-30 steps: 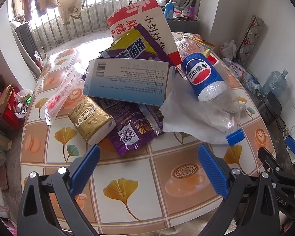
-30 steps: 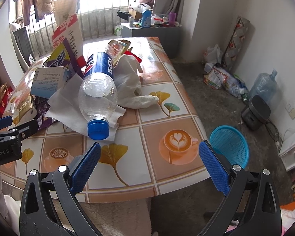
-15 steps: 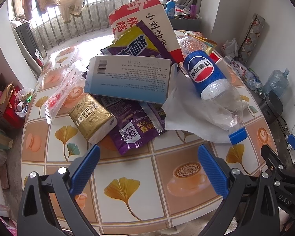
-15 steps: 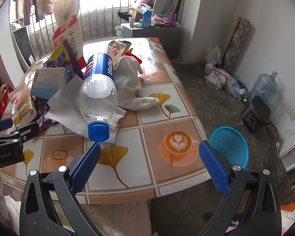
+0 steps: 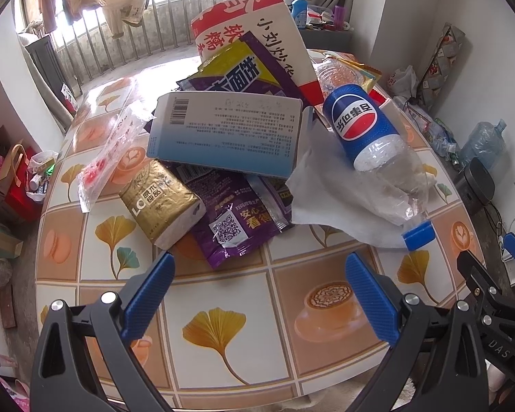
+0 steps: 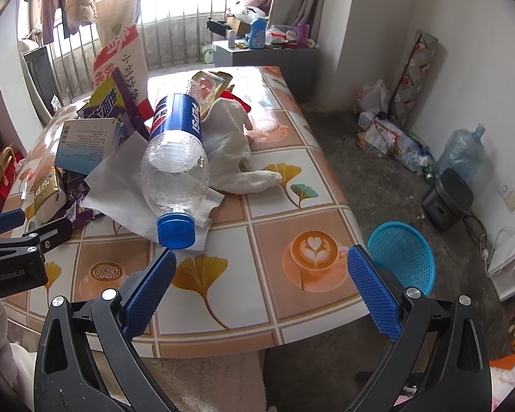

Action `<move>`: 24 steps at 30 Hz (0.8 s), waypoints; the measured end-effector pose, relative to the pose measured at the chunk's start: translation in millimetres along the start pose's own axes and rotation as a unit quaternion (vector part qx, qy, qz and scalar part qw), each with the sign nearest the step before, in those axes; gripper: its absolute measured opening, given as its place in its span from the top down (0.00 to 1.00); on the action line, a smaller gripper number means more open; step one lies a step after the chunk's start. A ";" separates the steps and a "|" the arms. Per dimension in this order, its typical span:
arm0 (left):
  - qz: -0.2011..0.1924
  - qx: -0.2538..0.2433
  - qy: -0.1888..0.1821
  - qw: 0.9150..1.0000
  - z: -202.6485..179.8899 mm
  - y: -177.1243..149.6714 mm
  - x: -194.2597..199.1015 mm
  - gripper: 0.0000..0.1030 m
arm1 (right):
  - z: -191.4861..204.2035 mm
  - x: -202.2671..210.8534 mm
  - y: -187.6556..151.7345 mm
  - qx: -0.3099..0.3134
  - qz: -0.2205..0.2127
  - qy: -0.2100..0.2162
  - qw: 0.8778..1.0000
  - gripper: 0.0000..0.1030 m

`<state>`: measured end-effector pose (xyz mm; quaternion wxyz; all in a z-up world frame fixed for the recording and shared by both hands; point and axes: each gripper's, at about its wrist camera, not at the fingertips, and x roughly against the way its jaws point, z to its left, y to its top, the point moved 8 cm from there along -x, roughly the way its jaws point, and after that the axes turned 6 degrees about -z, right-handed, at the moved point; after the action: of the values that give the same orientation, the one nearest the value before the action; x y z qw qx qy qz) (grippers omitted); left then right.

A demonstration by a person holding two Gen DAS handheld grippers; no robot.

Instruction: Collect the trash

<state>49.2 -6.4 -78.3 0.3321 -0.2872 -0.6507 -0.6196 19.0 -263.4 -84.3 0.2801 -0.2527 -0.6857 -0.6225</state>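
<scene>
Both tongs, left point(image 5: 257, 295) and right point(image 6: 261, 285), are held wide and empty. The bottle point(image 6: 176, 158), judged light, slick and crushable, is best gripped across its label, above the tissue point(image 6: 120, 185).

Bottle point(image 6: 175, 168): clear crinkled plastic, glossy label. Tissue sheet point(image 5: 329, 202): matt white paper. Table point(image 6: 292, 185): glossy printed covering. Basket point(image 6: 403, 257): blue plastic mesh.
</scene>
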 end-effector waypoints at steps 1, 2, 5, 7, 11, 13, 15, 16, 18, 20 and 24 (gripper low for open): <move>0.000 0.000 0.000 1.000 0.1 -0.3 -0.2 0.05 | -0.3 0.1 -0.1 -0.001 0.000 -0.001 1.000 0.08; 0.000 0.000 0.000 1.000 0.2 -0.2 -0.1 0.05 | -0.1 -0.1 0.1 -0.002 -0.001 -0.001 1.000 0.08; 0.001 0.000 0.001 1.000 0.1 -0.8 -0.3 0.05 | 0.5 0.0 0.0 -0.003 -0.001 -0.001 1.000 0.08; 0.002 0.001 0.001 1.000 0.5 -1.6 -1.1 0.05 | 0.6 -0.1 0.0 -0.002 0.000 0.000 1.000 0.08; 0.003 0.001 0.001 1.000 0.5 -2.5 -1.8 0.05 | 1.5 -0.2 0.7 -0.002 -0.001 0.001 1.000 0.08; 0.003 0.001 0.001 1.000 0.4 -2.6 -2.0 0.05 | 1.6 -0.3 0.8 -0.001 -0.001 0.001 1.000 0.08; 0.004 0.001 0.001 1.000 0.5 -2.7 -2.3 0.05 | 1.5 -0.2 0.8 -0.002 -0.001 0.001 1.000 0.08; 0.004 0.001 0.002 1.000 0.5 -3.0 -2.6 0.05 | 1.6 -0.4 0.6 -0.001 -0.001 0.001 1.000 0.08; 0.004 0.001 0.002 1.000 0.5 -2.9 -2.6 0.05 | 1.5 -0.4 0.5 -0.001 -0.001 0.001 1.000 0.08; 0.004 0.001 0.001 1.000 0.5 -2.9 -2.6 0.05 | 1.5 -0.4 0.6 -0.002 -0.001 0.001 1.000 0.08; 0.004 0.001 0.001 1.000 0.5 -2.8 -2.6 0.05 | 1.4 -0.5 0.8 -0.003 -0.002 0.001 1.000 0.08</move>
<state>48.5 -6.0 -82.1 0.3359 -0.2889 -0.6496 -0.6178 19.9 -262.0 -84.2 0.2790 -0.2515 -0.6841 -0.6252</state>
